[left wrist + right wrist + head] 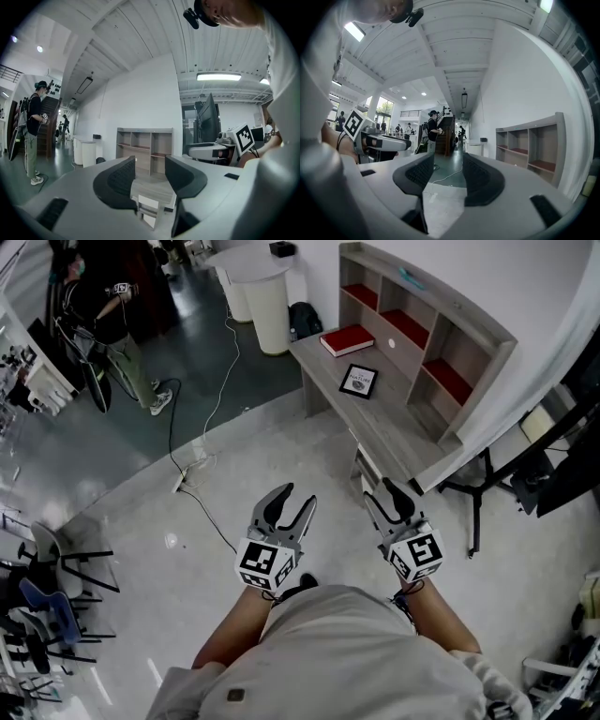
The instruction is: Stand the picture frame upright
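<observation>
Two grippers were held at waist height over a pale floor, and neither carried anything.

At far left of the head view, a person (111, 320) in dark clothing stood on darker flooring, well apart from the work area. Black-legged chairs (66, 577) lined the left edge. A white power strip (190, 472) lay on the floor ahead of the left gripper, and a white round stand (267, 310) stood beyond it.

The left gripper (295, 498) had its jaws wide apart. Its own view showed nothing between them, only the desk and the shelf unit in the distance through the gap.

A red book (347, 339) lay flat on the desk (394, 423). The picture frame (359, 381) lay flat and face up on the same desktop, near the book on its nearer side and in front of the shelf unit (427, 334). The frame was well apart from both grippers, ahead of them and roughly between their lines, somewhat closer to the right one. Neither gripper touched the desk.

The right gripper (386, 493) hung near the desk's closest corner, jaws likewise wide apart. Its own view showed only bare floor between them, with the shelf unit off to the right.
</observation>
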Demonstrator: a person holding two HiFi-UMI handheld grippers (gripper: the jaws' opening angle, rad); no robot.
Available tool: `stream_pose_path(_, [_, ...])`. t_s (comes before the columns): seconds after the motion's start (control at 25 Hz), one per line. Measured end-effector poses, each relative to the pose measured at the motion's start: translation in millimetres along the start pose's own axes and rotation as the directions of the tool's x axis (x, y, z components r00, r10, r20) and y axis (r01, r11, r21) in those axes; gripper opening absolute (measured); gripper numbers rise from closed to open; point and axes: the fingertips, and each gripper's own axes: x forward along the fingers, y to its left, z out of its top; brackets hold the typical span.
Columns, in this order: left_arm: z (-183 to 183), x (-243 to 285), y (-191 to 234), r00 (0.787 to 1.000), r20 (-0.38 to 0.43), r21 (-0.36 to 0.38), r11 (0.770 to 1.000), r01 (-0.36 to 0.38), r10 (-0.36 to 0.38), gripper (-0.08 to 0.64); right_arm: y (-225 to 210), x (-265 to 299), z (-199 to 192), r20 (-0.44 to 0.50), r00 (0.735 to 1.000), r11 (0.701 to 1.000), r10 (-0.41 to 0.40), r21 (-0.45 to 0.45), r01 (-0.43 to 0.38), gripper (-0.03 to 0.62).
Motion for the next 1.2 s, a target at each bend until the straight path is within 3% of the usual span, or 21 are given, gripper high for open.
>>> stream_pose_path(0.56, [-1.1,-27.7,115.7,1.0,-0.015,0.003,1.0,-0.012,0.012,0.207,52.0,104.0,2.3,-0.02,1.0,1.0,0.001,-0.006,-0.001,0.201])
stream_pose_path(1.0, [-4.5,-13.8,168.2,0.999,-0.02,-0.002,0.999,-0.048,0.048,0.207,47.9,163.5,0.2,-0.015,1.0,1.0,0.024,-0.001,-0.024,0.201])
stream_pose_path(1.2, [-4.4,17.5,189.8,0.998,-0.032,-0.007,0.998,-0.055,0.055,0.207,24.7,195.4,-2.7,-0.016,0.999,0.999,0.031,0.014,-0.031,0.201])
